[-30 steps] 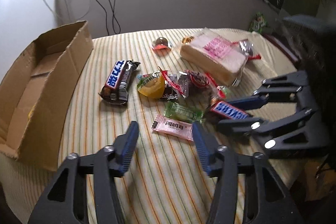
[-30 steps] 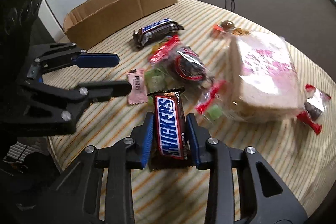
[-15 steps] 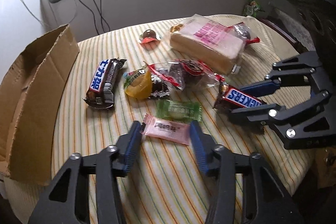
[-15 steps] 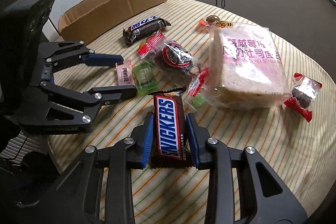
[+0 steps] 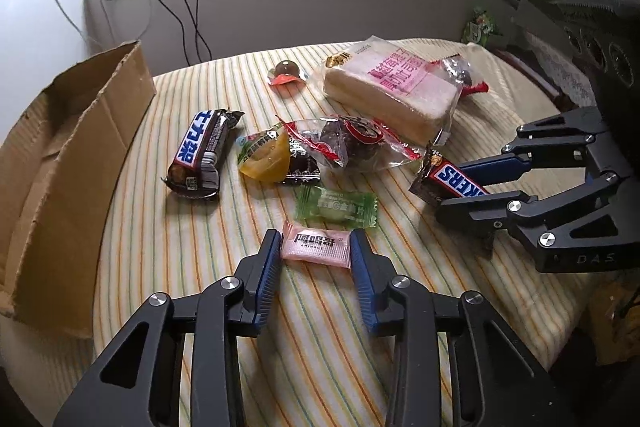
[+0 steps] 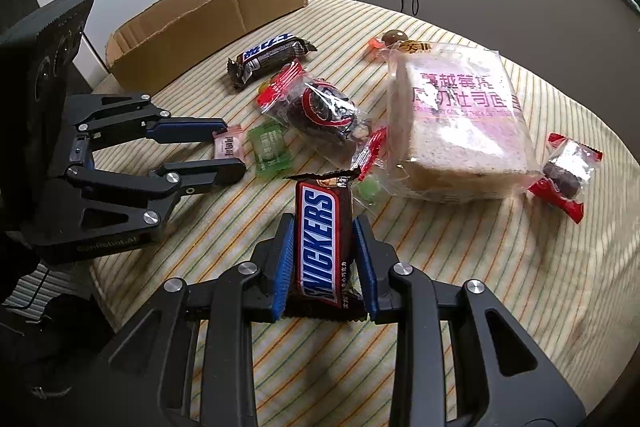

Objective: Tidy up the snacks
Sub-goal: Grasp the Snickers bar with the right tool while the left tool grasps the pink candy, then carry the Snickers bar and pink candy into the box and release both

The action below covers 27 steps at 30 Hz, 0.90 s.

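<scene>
My right gripper [image 6: 323,231] is shut on a Snickers bar [image 6: 322,247] and holds it over the striped table; it also shows in the left wrist view [image 5: 450,181]. My left gripper [image 5: 316,247] is open around a small pink candy packet [image 5: 316,246] that lies on the cloth, its pads just beside the packet's ends; the packet also shows in the right wrist view [image 6: 229,146]. An open cardboard box [image 5: 60,147] stands at the table's left edge.
A green candy [image 5: 338,207], a yellow jelly cup [image 5: 266,157], a second chocolate bar [image 5: 202,151], a clear bag with a dark cake [image 5: 352,143], a bread loaf bag [image 5: 396,87], a small round sweet [image 5: 286,73] and a red-ended sweet [image 6: 566,171] lie on the striped cloth [image 5: 200,267].
My left gripper has moved forward and closed in around the pink packet. My right gripper has kept hold of the Snickers bar and drawn back from the pile a little.
</scene>
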Available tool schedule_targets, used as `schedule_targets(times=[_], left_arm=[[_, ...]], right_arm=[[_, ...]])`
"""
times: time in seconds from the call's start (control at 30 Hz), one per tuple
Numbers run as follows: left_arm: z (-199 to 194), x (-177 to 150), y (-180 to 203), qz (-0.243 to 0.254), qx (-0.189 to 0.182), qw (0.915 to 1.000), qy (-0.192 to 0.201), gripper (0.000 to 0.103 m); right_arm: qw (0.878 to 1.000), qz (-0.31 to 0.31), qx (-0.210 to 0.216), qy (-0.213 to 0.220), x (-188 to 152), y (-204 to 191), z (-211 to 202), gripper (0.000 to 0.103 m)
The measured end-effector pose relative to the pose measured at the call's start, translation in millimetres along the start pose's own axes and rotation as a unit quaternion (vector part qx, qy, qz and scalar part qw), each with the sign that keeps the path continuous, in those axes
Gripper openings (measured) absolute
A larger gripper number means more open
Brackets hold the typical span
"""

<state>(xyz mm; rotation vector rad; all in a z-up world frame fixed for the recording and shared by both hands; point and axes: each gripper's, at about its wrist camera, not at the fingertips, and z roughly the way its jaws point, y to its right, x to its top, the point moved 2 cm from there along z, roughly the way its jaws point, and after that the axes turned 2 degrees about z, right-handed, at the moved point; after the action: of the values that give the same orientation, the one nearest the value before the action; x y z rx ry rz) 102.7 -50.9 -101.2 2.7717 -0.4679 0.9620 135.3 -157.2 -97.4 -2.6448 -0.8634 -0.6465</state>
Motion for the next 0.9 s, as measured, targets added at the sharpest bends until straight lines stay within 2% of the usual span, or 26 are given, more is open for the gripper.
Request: schedule_targets(times=[0.5,0.9], left_arm=[[-40,4,-16,-0.029,0.009,0.9982,0.052,0.034],[-82,4,-68,-0.071,0.052,0.9913,0.098,0.034]], right_arm=[[1.000,-0.015,-0.006,0.025,13,-19,-25,0.030],[0.997,-0.050,-0.006,0.063,62,-51,-37,0.030]])
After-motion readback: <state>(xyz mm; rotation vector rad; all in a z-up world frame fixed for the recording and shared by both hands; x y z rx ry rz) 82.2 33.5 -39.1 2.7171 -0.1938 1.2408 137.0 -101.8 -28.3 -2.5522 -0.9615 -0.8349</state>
